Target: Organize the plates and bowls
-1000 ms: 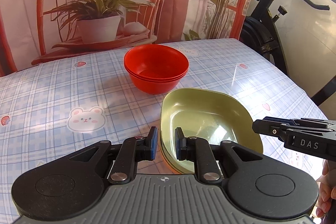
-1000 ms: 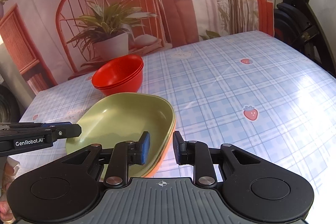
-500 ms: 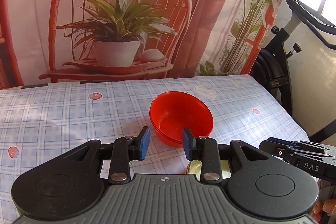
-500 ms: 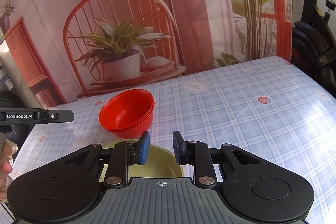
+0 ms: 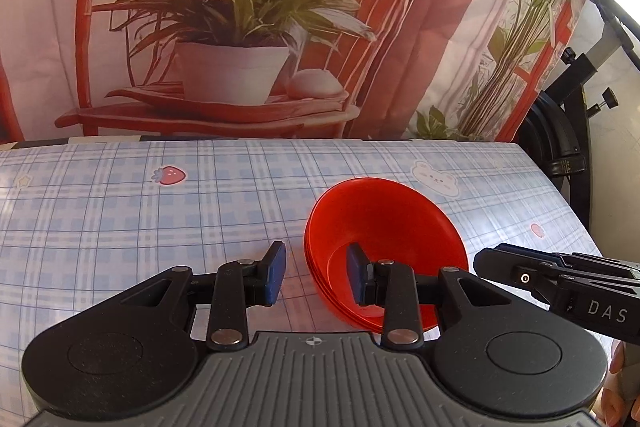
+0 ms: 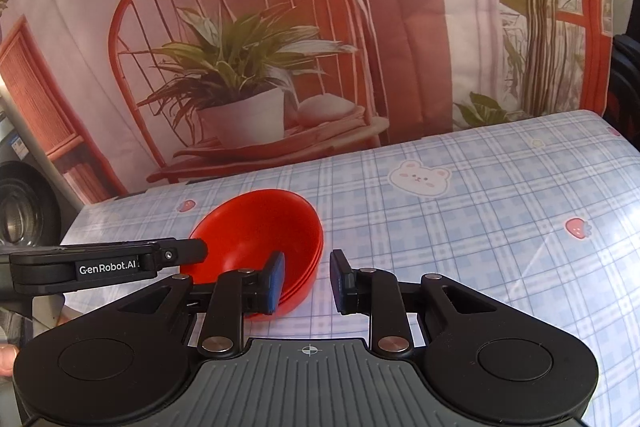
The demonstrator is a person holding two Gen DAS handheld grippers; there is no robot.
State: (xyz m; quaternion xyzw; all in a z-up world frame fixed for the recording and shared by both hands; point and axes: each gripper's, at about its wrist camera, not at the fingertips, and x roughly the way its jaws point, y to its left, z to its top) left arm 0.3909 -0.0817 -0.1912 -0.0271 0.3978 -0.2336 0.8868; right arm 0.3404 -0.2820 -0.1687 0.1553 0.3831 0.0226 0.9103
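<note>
A stack of red bowls sits on the checked tablecloth; it also shows in the right wrist view. My left gripper is open and empty, above the bowls' left rim. My right gripper is open and empty, above the bowls' right rim. Each gripper shows from the side in the other's view: the right one and the left one. The green plates are out of view, below both cameras.
A printed backdrop of a chair and potted plant hangs behind the table's far edge. An exercise bike stands off the table's right side. The tablecloth stretches to the right of the bowls.
Both grippers have lifted and tilted up from the green plates, which dropped out of view. Both jaws have opened wider. The red bowls now sit right in front of the fingertips.
</note>
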